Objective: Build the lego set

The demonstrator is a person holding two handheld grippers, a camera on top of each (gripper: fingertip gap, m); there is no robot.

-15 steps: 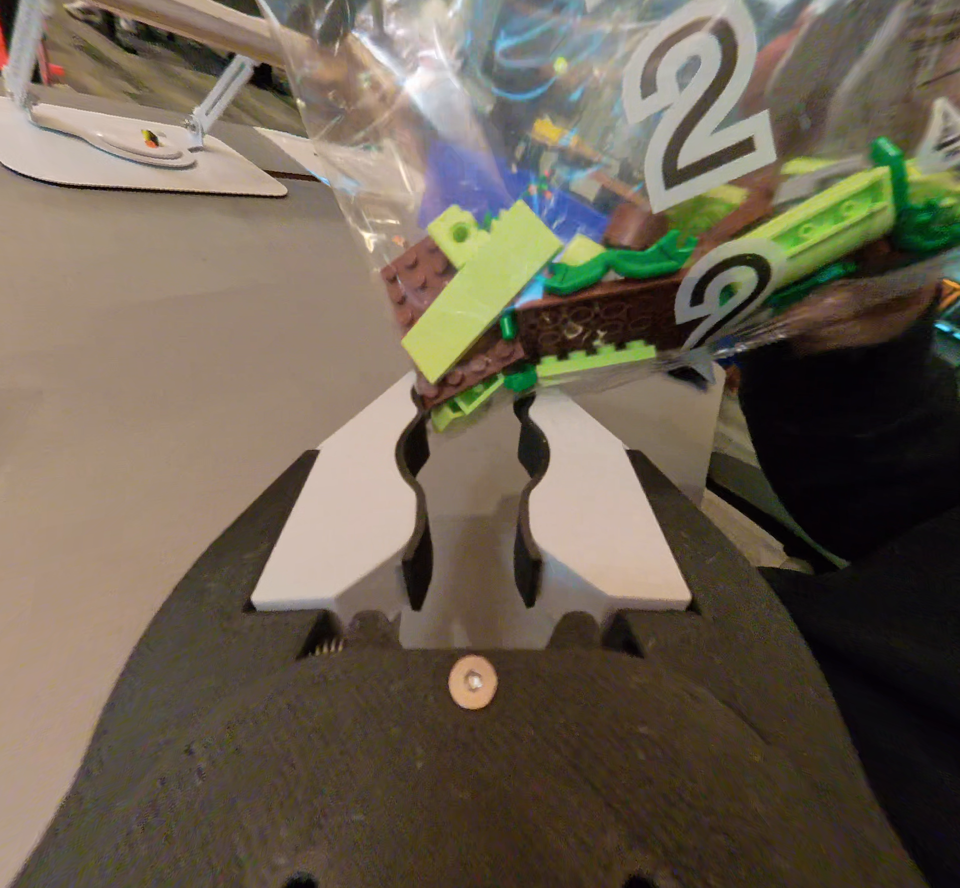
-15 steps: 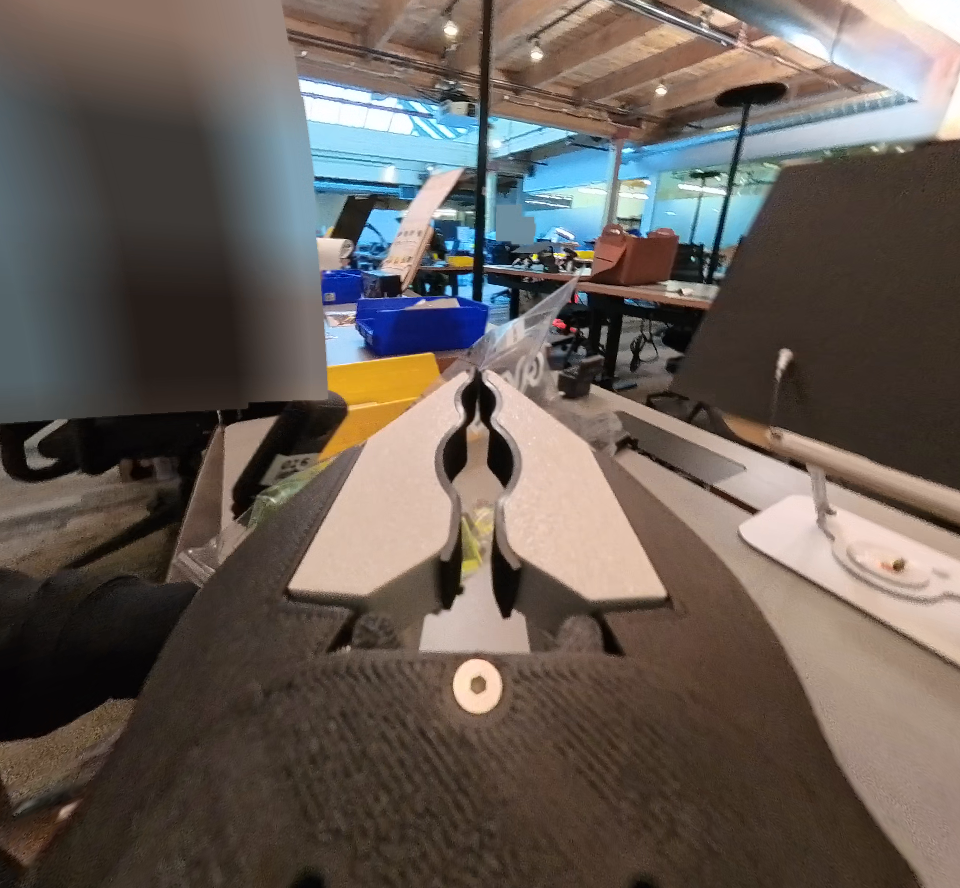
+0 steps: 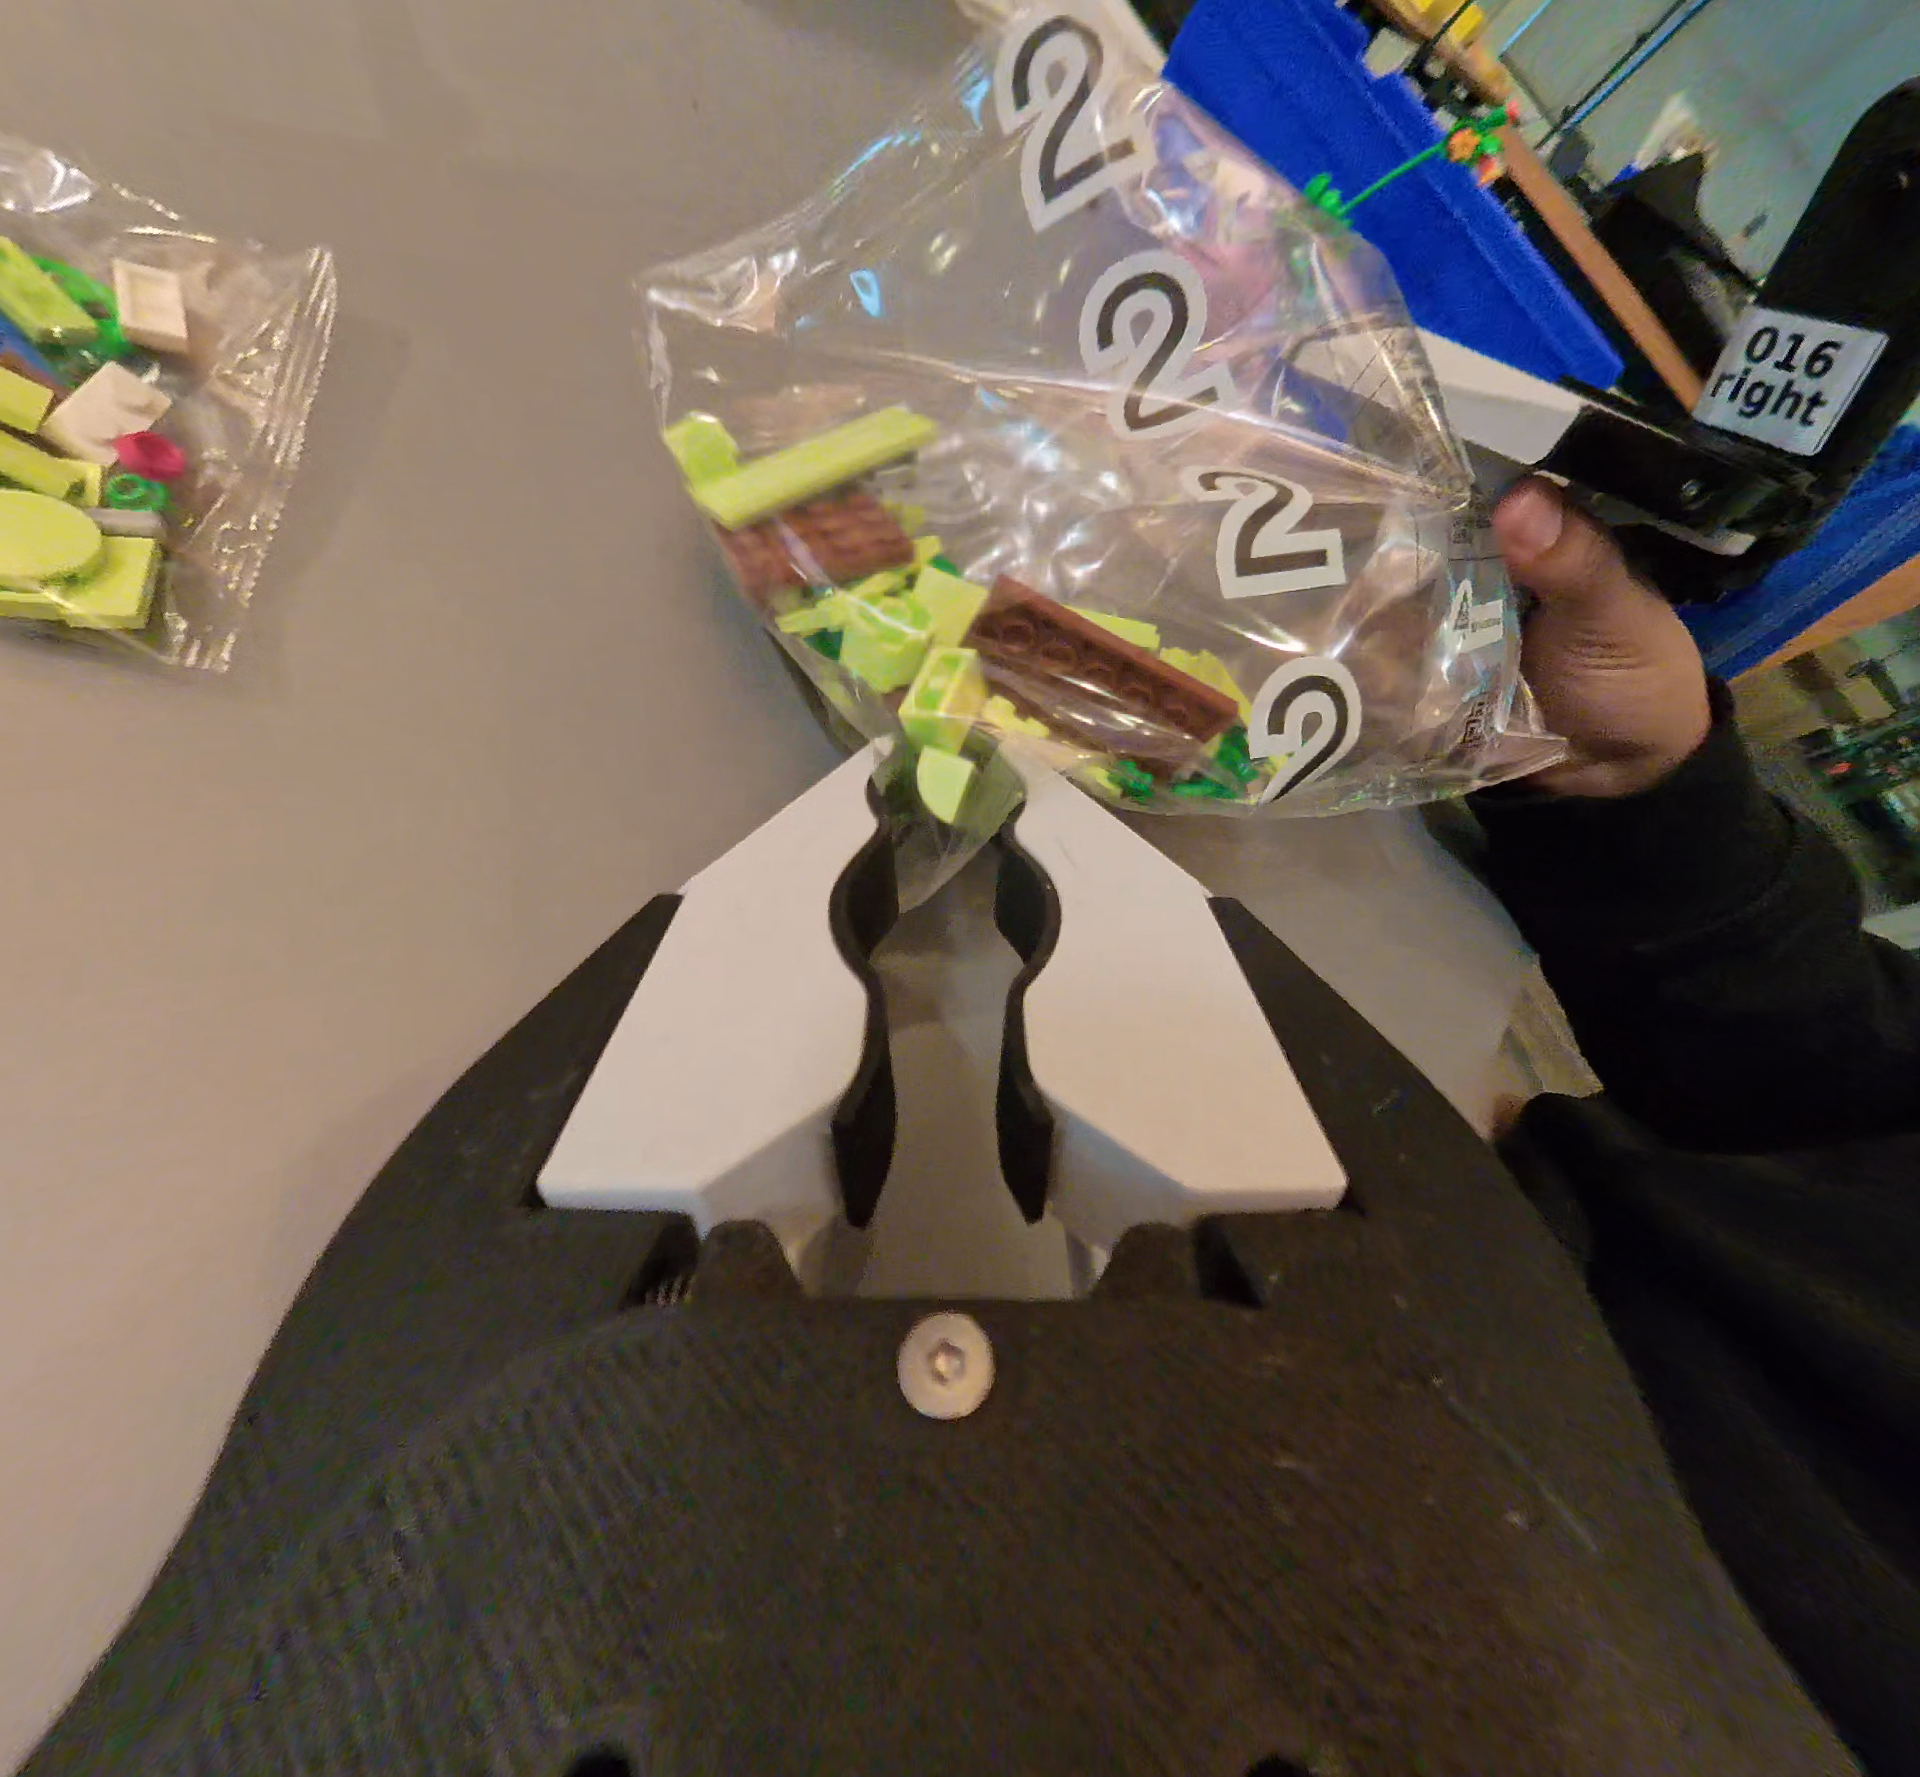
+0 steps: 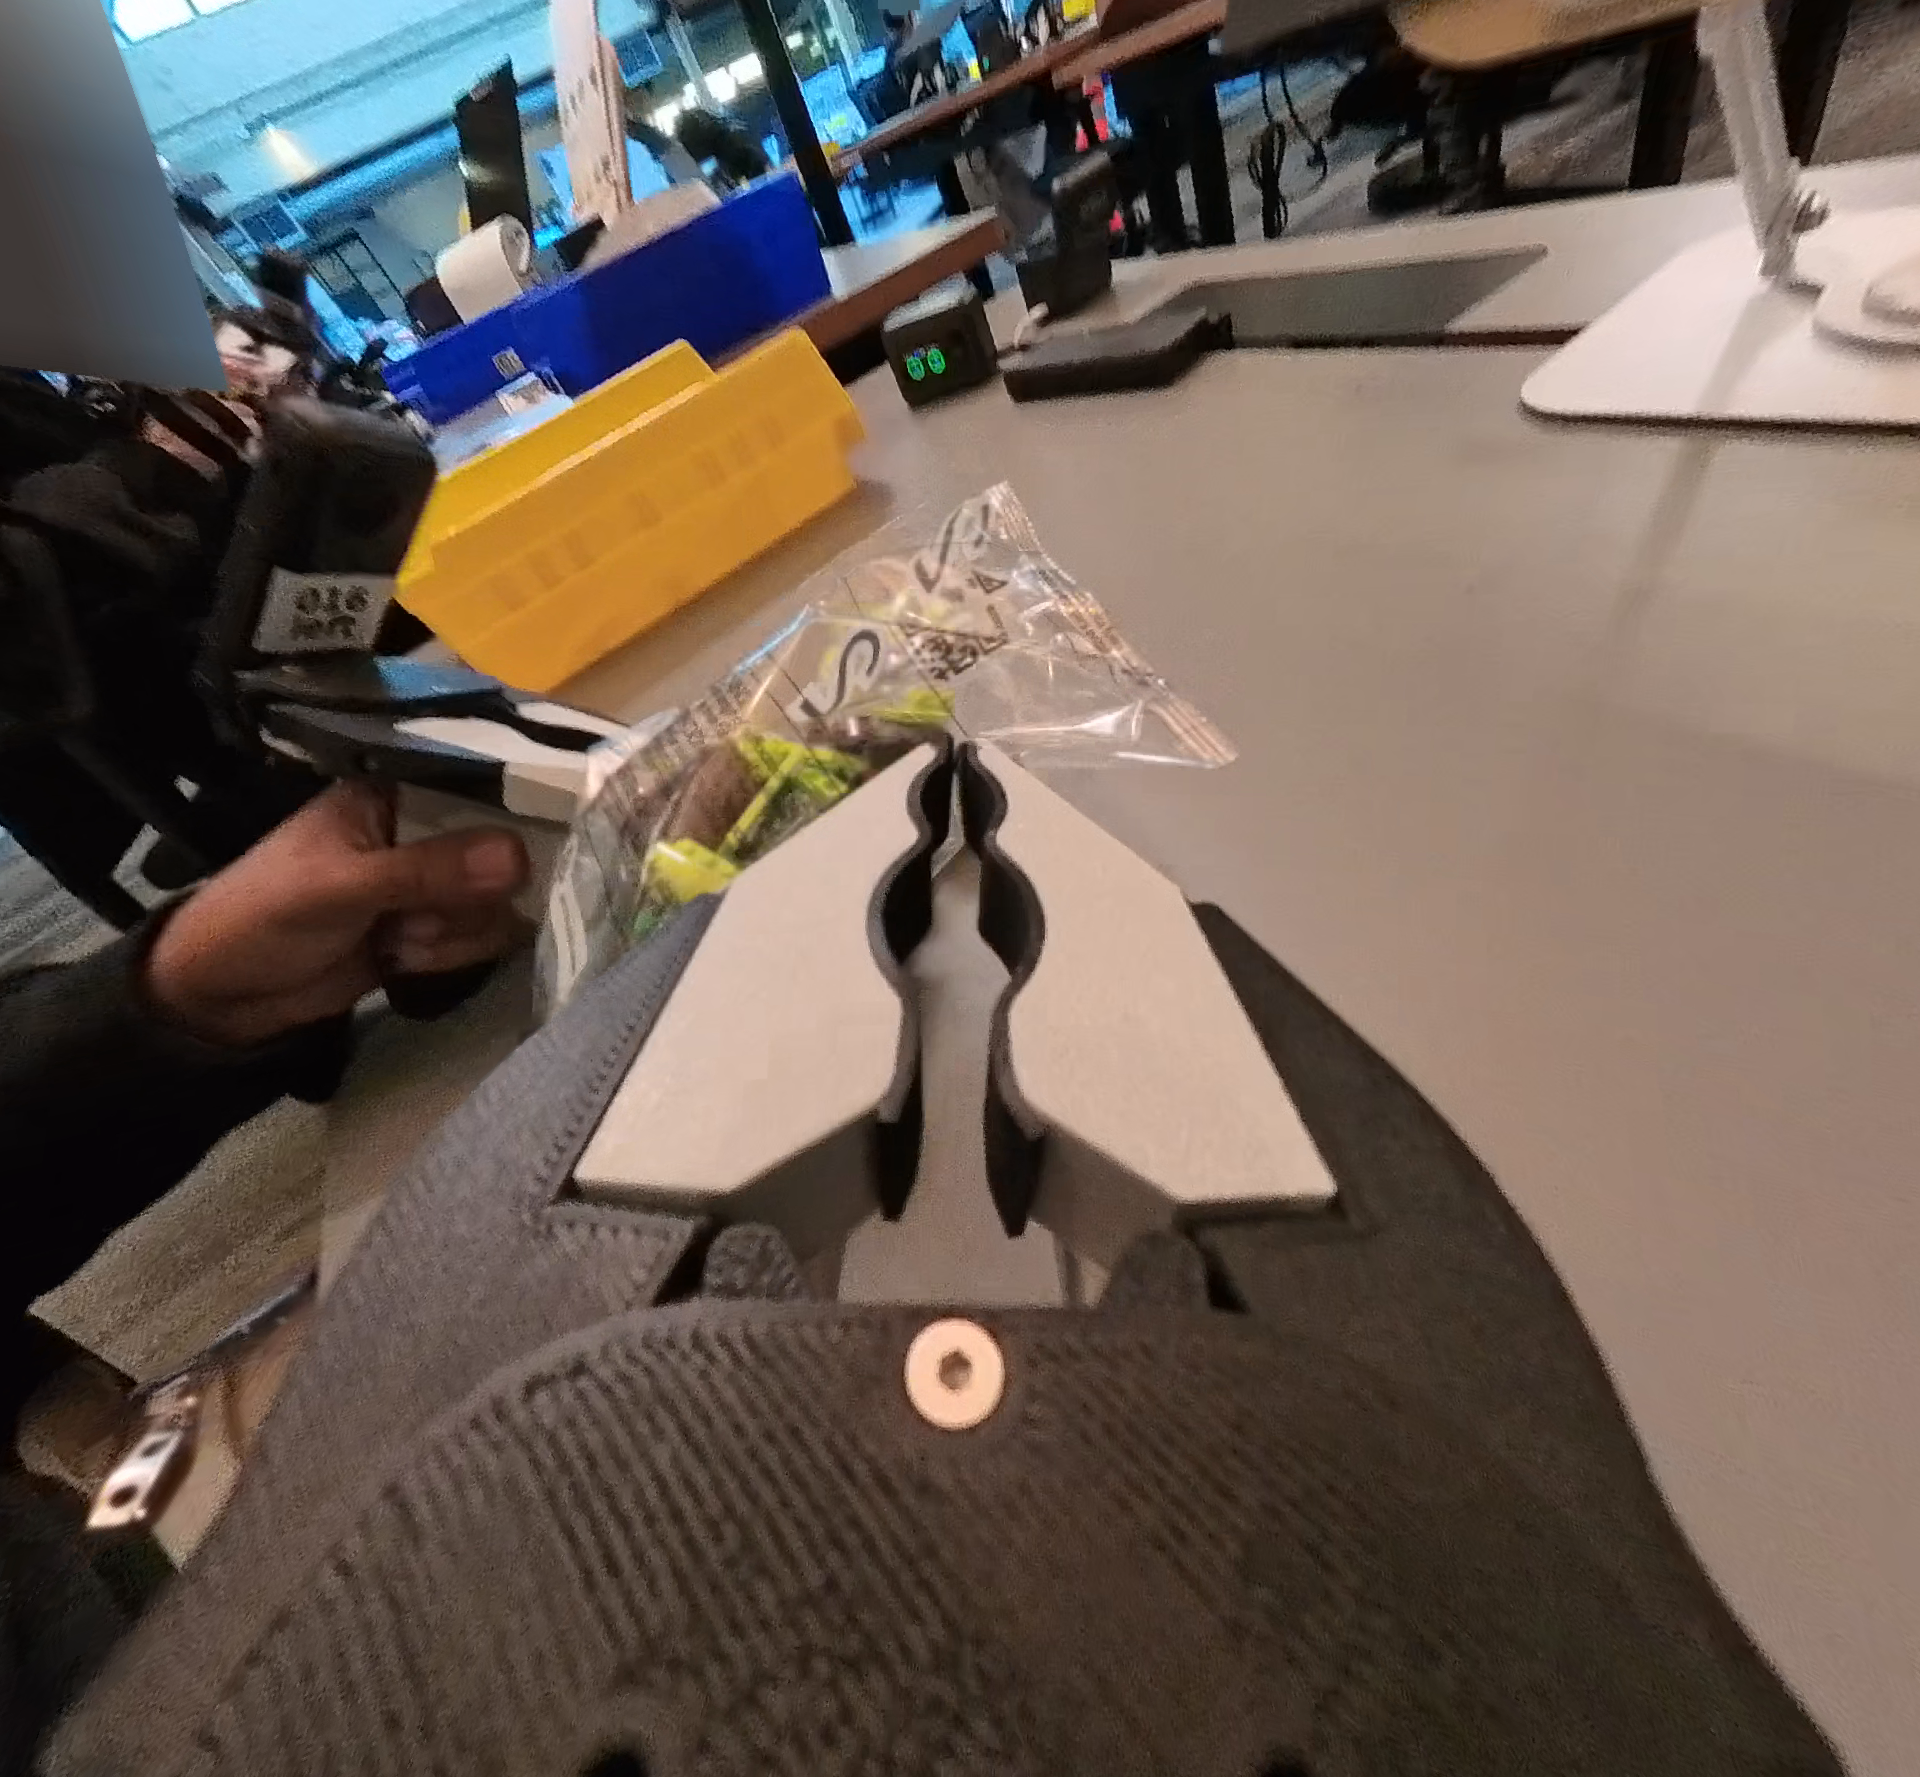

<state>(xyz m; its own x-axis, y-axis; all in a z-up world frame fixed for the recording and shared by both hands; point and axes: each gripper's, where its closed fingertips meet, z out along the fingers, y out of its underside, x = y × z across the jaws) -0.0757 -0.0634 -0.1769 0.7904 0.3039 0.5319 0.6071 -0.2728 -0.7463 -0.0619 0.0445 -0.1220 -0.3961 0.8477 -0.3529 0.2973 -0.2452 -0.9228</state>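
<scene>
A clear plastic lego bag (image 3: 1039, 439) with printed numerals holds lime green and brown bricks (image 3: 1101, 662). It hangs just above the grey table (image 3: 416, 844) between my two grippers. My left gripper (image 3: 948, 808) is shut on the bag's lower corner, with small green pieces bunched at its tips. My right gripper (image 4: 958, 761) is shut on the bag's opposite edge (image 4: 997, 647). It also shows at the right of the left wrist view (image 3: 1486, 460). The left gripper shows at the left of the right wrist view (image 4: 592, 756).
A second clear bag (image 3: 114, 449) of lime, white and pink pieces lies on the table at the left. A yellow bin (image 4: 623, 522), a small black device (image 4: 935, 356) and a white stand base (image 4: 1714, 356) sit at the table's far side. A blue bin (image 3: 1382, 158) stands beyond the bag. The left gripper's tips are roughly 12 centimetres from the right gripper's.
Both grippers have tilted down toward the table, bringing the bag lower with them. The bricks have slid to the bag's lower corner. The second bag has come into view.
</scene>
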